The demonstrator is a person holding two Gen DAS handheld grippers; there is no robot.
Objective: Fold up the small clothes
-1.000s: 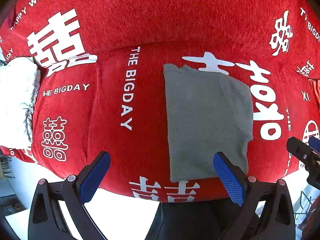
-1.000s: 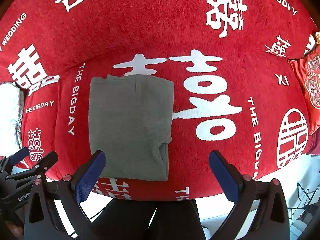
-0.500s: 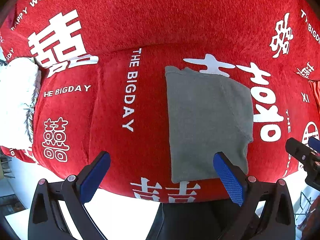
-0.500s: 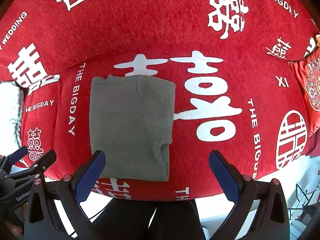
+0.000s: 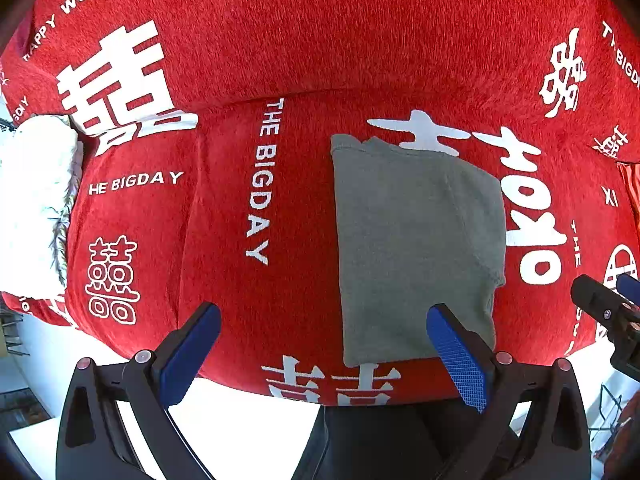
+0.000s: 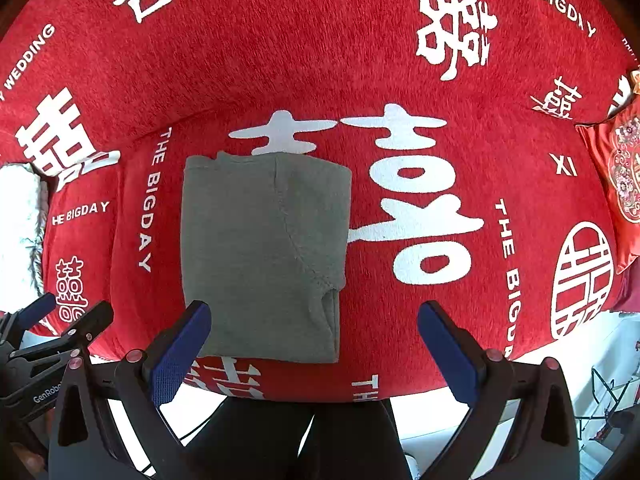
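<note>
A small grey garment [image 5: 416, 248] lies folded into a flat rectangle on the red sofa cover; it also shows in the right wrist view [image 6: 260, 252]. My left gripper [image 5: 324, 340] is open and empty, held above the sofa's front edge, left of the garment's near edge. My right gripper [image 6: 312, 340] is open and empty, above the garment's near right corner. Neither gripper touches the cloth. The right gripper's tip shows at the far right of the left wrist view [image 5: 608, 312].
The red sofa cover [image 5: 280, 60] with white lettering spans seat and backrest. A white fluffy cushion [image 5: 32, 200] lies at the left end. A red patterned cushion [image 6: 616, 184] sits at the right end. The person's dark trousers [image 6: 300, 432] are below the seat edge.
Both views have shifted very slightly; the garment sits a touch lower and to the right in the frame. Both grippers stay open and the garment has not been touched.
</note>
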